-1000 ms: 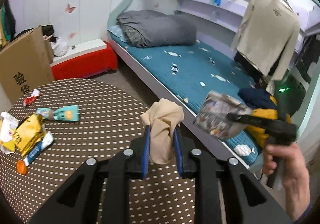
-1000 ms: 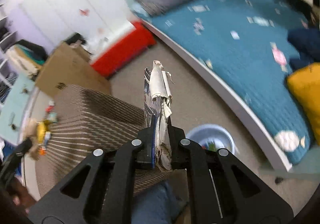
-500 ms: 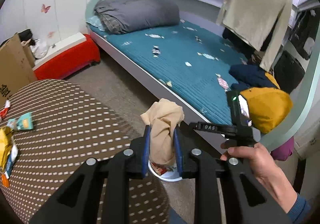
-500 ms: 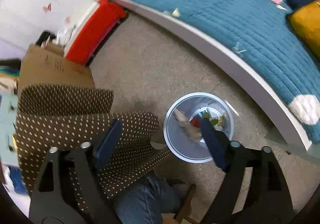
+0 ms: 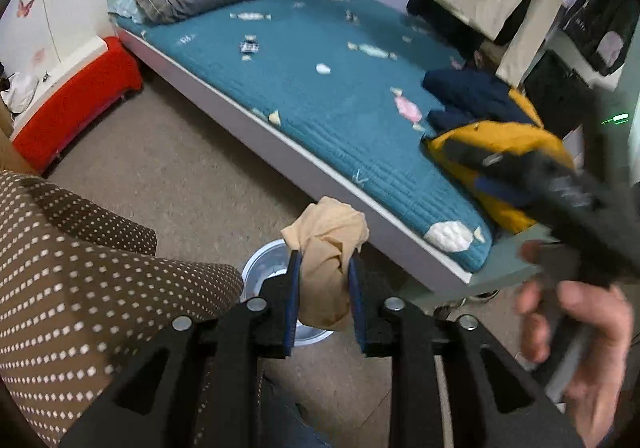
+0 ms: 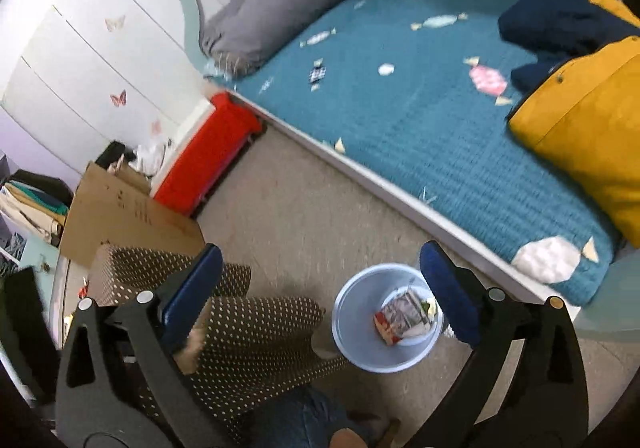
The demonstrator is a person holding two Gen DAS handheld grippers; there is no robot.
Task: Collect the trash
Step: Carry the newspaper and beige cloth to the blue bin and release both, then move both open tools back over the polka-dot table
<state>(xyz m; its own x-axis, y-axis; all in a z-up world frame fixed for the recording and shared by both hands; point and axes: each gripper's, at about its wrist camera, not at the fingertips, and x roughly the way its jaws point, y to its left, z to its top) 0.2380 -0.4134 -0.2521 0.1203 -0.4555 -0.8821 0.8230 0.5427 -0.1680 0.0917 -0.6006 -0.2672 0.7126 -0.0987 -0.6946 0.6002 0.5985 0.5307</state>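
Note:
My left gripper (image 5: 324, 260) is shut on a crumpled beige wad (image 5: 326, 244) and holds it above a pale blue bin (image 5: 262, 268) on the floor. In the right wrist view the bin (image 6: 352, 340) stands below, with a crumpled printed wrapper (image 6: 402, 314) and other scraps inside. My right gripper (image 6: 320, 288) is open and empty, high above the bin. It also shows blurred at the right of the left wrist view (image 5: 492, 172), held in a hand.
The table with a brown dotted cloth (image 5: 80, 280) is at the left, its edge next to the bin. A bed with a teal cover (image 6: 420, 96) runs along the far side. A red box (image 6: 204, 164) and a cardboard box (image 6: 120, 216) stand by the wall.
My right gripper opened and dropped the printed wrapper into the bin. My left gripper carried the beige wad from over the table to above the bin.

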